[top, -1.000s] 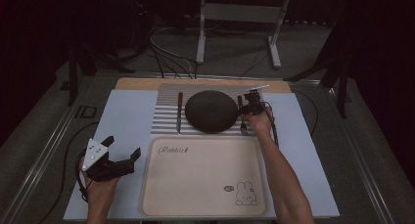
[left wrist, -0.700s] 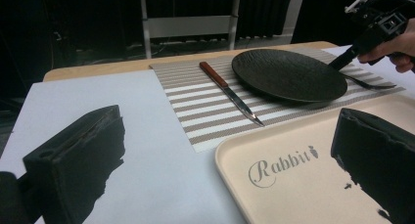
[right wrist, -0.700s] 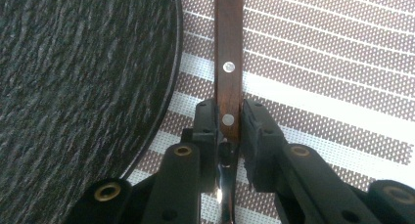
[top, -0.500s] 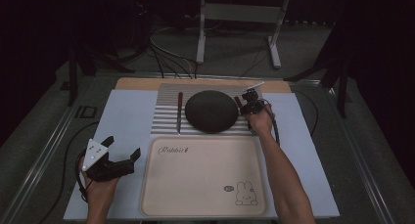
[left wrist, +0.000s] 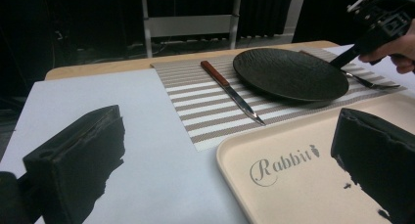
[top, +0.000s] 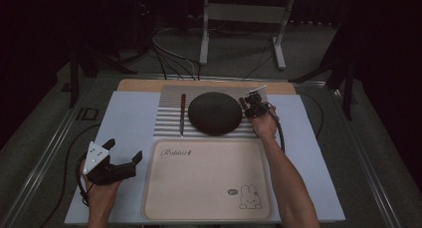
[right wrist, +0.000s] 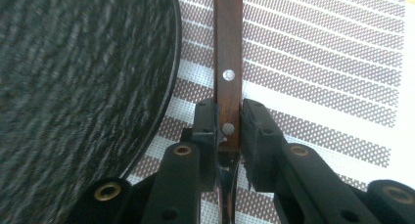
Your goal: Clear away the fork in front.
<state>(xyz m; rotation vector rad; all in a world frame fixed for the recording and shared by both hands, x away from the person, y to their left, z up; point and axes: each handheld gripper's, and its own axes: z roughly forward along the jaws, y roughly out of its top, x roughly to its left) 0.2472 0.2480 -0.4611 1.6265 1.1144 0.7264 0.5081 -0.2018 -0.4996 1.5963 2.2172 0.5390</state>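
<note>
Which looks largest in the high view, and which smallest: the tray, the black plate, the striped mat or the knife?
1. Tray: largest.
2. Striped mat: partly covered by the plate and the tray's edge, so its full size is uncertain.
3. Black plate.
4. Knife: smallest.

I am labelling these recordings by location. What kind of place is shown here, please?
Probably a lab or studio set up for recording, not a real dining room: a place setting with a black plate on a striped mat, loose cables on the floor, and a metal stand in dark surroundings.
</note>
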